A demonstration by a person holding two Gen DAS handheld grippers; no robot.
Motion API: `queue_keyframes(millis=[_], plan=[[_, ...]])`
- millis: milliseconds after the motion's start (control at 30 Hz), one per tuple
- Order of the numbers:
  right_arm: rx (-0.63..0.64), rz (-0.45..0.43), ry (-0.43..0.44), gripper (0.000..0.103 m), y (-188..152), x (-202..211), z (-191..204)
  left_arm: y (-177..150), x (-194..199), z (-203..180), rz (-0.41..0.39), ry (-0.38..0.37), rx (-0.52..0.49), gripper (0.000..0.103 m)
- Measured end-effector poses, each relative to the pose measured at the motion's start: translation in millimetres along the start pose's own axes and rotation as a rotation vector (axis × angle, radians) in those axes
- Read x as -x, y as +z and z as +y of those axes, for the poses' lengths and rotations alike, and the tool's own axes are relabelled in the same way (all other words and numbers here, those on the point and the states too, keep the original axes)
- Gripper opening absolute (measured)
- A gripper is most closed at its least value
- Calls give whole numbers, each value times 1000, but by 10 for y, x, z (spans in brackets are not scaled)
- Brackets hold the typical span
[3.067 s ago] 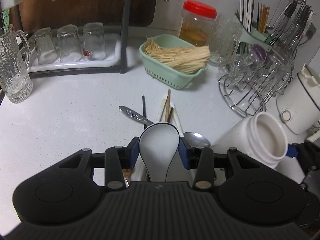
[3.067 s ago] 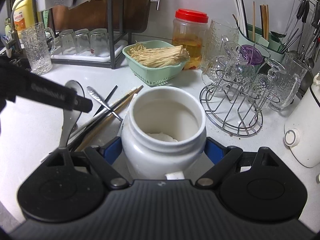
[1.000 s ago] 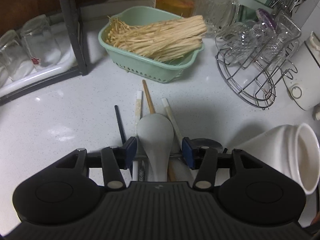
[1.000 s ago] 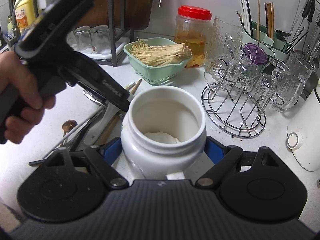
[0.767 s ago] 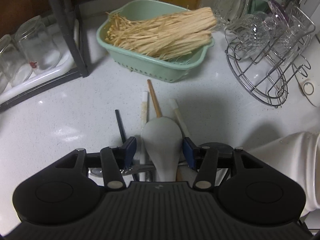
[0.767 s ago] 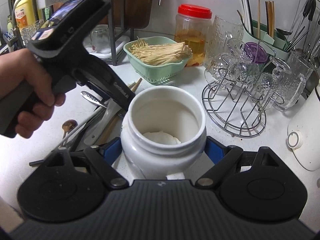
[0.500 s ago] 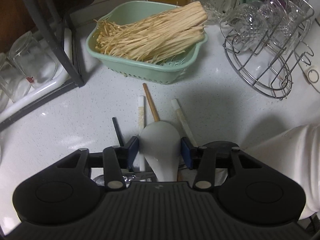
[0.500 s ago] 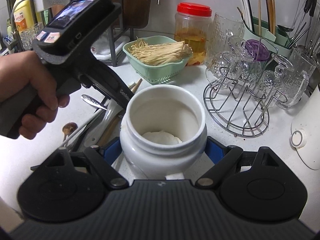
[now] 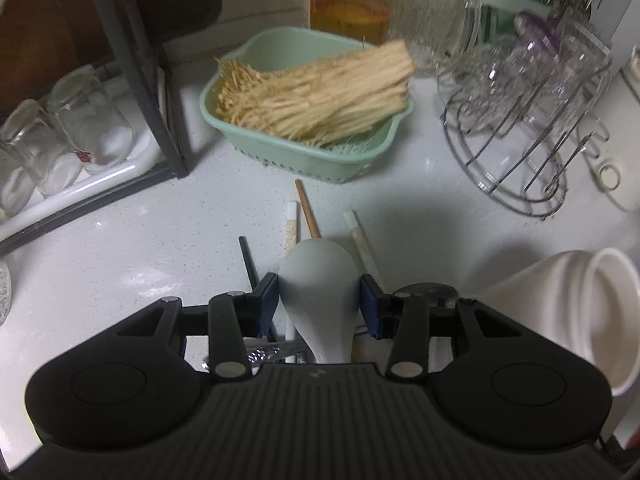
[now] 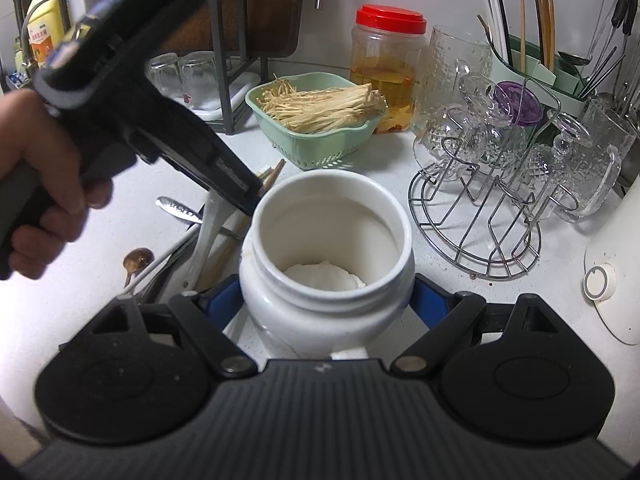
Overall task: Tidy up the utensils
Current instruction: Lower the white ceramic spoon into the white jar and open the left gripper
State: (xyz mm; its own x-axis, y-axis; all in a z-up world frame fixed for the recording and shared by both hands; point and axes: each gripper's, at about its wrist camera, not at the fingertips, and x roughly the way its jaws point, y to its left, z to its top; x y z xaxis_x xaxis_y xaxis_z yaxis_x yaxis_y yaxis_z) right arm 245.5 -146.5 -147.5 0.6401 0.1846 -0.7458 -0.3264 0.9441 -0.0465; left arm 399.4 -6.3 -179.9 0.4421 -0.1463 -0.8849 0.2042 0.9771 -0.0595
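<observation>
My left gripper (image 9: 319, 302) is shut on the bowl of a white ceramic spoon (image 9: 318, 280), both blue pads against its sides. In the right wrist view a hand holds that left gripper (image 10: 250, 196) close to the jar's left rim, and the white spoon's handle (image 10: 208, 232) slopes down from it. My right gripper (image 10: 326, 300) is shut on an upright white jar (image 10: 326, 240), which holds something white at its bottom. Under the spoon lie chopsticks (image 9: 306, 212), a metal spoon (image 9: 426, 292) and a small brown spoon (image 10: 138, 258).
Behind the pile stands a green basket (image 9: 304, 160) of enoki mushrooms. A wire rack (image 10: 480, 208) with glasses is at the right, a white appliance (image 10: 612, 272) beyond it. A dish rack with glasses (image 9: 80, 132) is at the left. A red-lidded jar (image 10: 386, 64) and utensil holder (image 10: 528, 60) line the wall.
The left gripper's jaws narrowed onto the white spoon's bowl, and the gripper shifted toward the jar's rim. The right gripper and the jar have stayed where they were.
</observation>
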Motion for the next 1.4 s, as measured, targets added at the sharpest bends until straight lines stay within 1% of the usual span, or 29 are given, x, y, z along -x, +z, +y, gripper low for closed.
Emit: queue_keyframes(millis=[200, 333, 567, 733, 1067, 1233, 1400], plan=[[5, -4, -1, 91, 12, -20, 0, -67, 319, 27, -56, -40, 48, 49], [10, -9, -2, 91, 30, -44, 1, -151, 503, 4, -85, -56, 55, 49], [21, -17, -9, 91, 20, -48, 12, -285, 685, 23, -113, -85, 84, 49], [22, -21, -12, 91, 15, -49, 16, -332, 834, 34, -134, -100, 84, 49], [27, -20, -15, 91, 22, -52, 14, -238, 1186, 47, -200, -120, 78, 49], [26, -19, -15, 91, 20, -53, 16, -78, 1511, 25, -273, -134, 68, 49], [27, -21, -13, 91, 19, -53, 12, 96, 1821, -90, -348, -173, 46, 49]])
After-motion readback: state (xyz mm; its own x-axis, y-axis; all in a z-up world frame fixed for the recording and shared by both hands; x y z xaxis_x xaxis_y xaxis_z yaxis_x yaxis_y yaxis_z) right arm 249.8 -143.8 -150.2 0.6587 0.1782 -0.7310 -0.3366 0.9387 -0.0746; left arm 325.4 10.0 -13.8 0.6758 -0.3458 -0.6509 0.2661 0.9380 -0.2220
